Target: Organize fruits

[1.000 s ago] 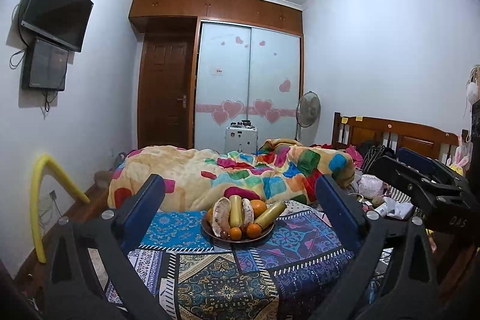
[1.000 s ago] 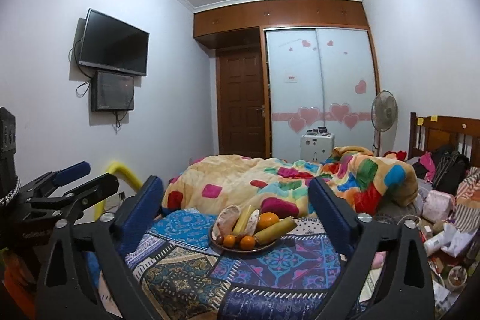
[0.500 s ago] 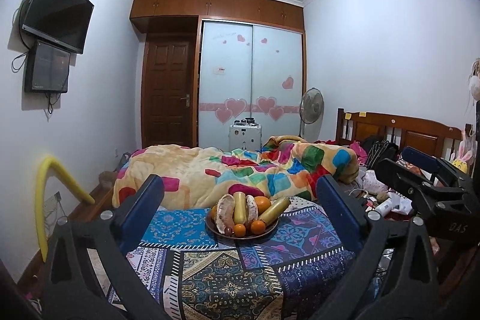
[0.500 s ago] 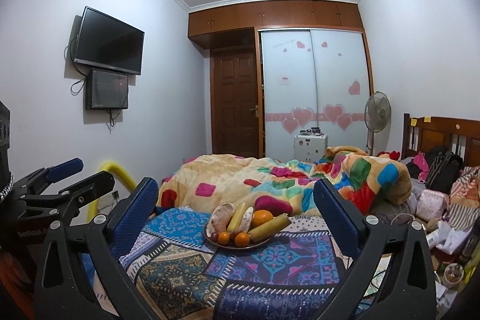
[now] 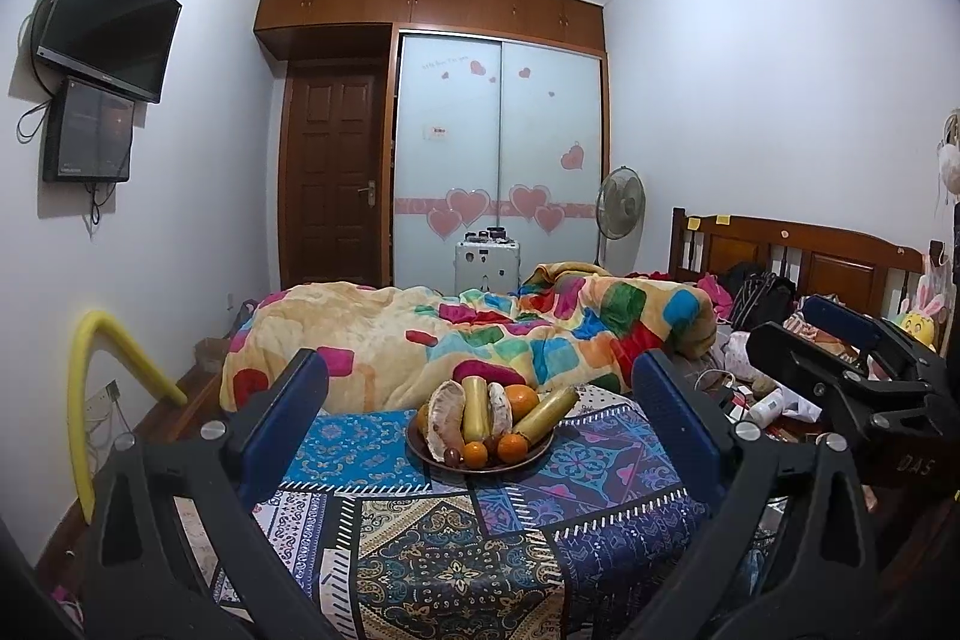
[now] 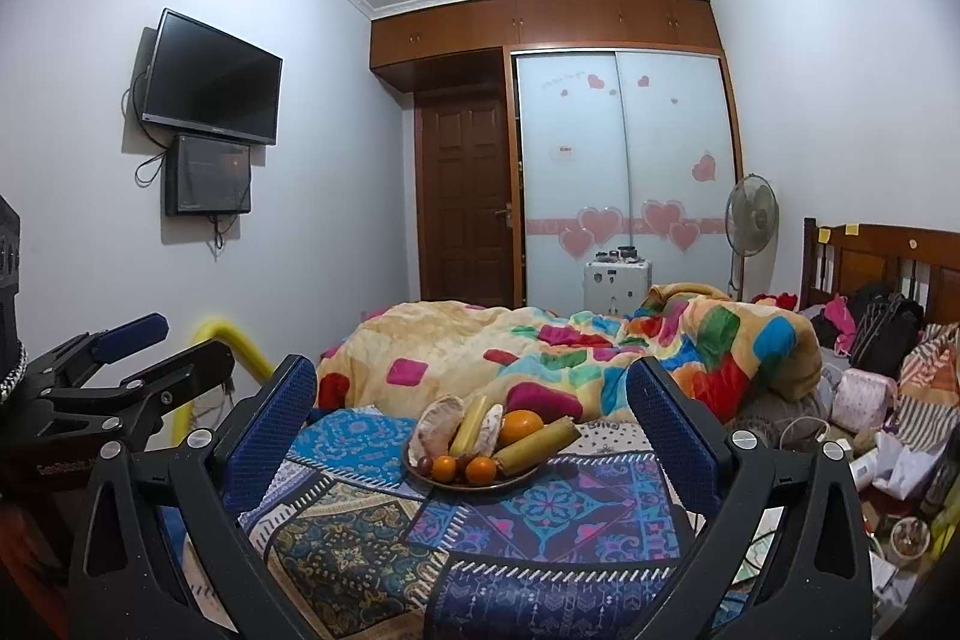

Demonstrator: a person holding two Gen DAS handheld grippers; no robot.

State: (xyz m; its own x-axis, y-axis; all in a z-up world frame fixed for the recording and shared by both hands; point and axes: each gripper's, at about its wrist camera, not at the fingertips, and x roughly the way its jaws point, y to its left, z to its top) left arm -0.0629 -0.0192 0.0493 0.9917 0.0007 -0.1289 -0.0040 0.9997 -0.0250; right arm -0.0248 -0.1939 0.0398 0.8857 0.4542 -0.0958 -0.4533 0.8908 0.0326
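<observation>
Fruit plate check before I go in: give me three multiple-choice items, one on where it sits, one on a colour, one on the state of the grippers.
1. Where is the fruit plate?
A. on the patterned cloth
B. on the floor
C. on the colourful quilt

2. What colour are the left gripper finger pads?
A. red
B. blue
C. green

3. How is the right gripper set?
A. shut on a fruit
B. shut, holding nothing
C. open, holding nothing

Answers: A, the plate rests on the cloth in front of the quilt; B, both pads show blue; C, its fingers stand wide apart with nothing between them.
</observation>
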